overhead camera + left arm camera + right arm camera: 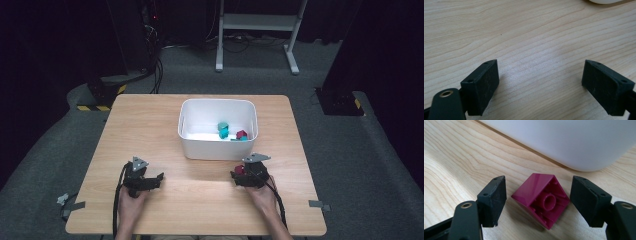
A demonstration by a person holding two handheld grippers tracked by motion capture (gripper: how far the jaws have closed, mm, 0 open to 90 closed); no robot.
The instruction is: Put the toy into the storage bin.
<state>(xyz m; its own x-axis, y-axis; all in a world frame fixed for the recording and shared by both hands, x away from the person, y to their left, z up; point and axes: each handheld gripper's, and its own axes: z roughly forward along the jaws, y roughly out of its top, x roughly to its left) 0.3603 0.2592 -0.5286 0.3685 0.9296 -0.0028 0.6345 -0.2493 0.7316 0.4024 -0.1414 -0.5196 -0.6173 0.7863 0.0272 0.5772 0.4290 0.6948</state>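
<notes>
A magenta brick [541,198] lies tipped on the wooden table [200,200], its hollow underside facing the camera in the right gripper view. My right gripper [537,203] stands open around it, a jaw on each side with a gap to the brick. In the high view the right gripper [239,176] sits just in front of the white bin [192,147], the magenta brick [239,170] at its tip. My left gripper [540,87] is open over bare wood, nothing between its jaws; the left gripper [156,179] rests at the front left.
The white bin holds teal bricks [223,129] and a dark red brick [242,134]. Its rounded wall [574,142] rises close behind the magenta brick. Tape pieces [319,204] mark the table's front corners. A white stand [257,22] is on the floor beyond.
</notes>
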